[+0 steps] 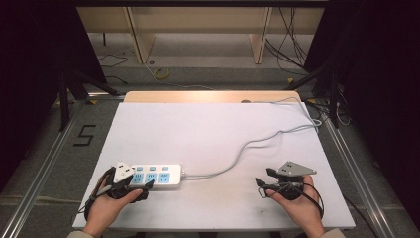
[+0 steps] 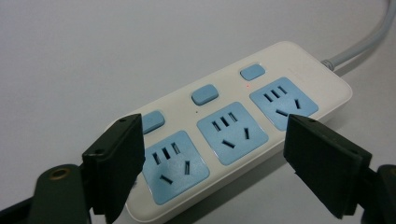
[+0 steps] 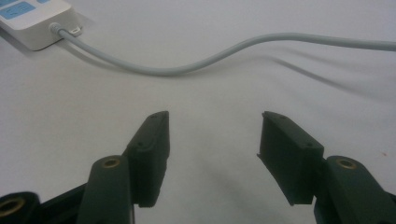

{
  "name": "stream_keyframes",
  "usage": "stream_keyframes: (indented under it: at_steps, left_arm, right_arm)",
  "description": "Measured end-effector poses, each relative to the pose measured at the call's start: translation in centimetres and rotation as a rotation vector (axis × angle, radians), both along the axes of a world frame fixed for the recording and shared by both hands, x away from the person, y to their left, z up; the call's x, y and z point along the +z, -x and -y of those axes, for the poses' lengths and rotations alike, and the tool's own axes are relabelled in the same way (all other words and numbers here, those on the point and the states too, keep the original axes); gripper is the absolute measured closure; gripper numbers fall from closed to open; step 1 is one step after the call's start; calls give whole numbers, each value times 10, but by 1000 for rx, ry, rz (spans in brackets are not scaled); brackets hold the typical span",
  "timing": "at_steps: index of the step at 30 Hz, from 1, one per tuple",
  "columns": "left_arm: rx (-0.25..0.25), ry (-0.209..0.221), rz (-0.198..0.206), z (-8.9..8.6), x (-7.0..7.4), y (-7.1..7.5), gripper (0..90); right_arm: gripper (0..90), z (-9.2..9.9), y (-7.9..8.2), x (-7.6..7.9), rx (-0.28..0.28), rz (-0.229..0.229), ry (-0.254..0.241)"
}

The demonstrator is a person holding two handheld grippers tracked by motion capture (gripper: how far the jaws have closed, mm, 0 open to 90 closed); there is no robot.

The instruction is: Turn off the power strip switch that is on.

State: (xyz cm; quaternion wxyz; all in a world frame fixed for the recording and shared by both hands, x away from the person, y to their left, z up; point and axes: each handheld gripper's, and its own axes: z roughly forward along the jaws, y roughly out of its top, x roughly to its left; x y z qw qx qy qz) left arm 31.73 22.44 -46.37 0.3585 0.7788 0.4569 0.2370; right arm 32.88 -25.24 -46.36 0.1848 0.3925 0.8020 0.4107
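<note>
Straddling power strip (image 2: 243, 116), jaws apart

The white table (image 1: 208, 129) is evenly and brightly lit from above, while its surroundings are left dark. Soft shadows are cast under the power strip (image 2: 224, 135) and its cable (image 3: 210, 63). Near jaws are slightly blurred

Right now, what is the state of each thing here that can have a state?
Left gripper: open, jaws on either side of the strip's end.
Right gripper: open, nothing between the jaws.
Power strip: flat on the table, all sockets free.
Far switch: red light beside it.
Cord: attached, slack.
</note>
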Motion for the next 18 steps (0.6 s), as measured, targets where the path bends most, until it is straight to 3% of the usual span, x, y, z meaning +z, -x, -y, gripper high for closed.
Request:
stream_keyframes:
  at_steps: [9,11,15,18]
  left_arm:
    - [31,2,10,-1,3,2,282]
    - [39,-3,11,-1,4,3,368]
    - [83,-53,21,-3,8,2,582]
    - [84,-50,36,-5,9,1,765]
  right_arm:
    - [435,0,0,0,-3,2,-3]
    - [435,0,0,0,-1,1,-2]
    - [434,0,0,-1,-5,0,-7]
    - [434,1,-1,-1,-4,0,-6]
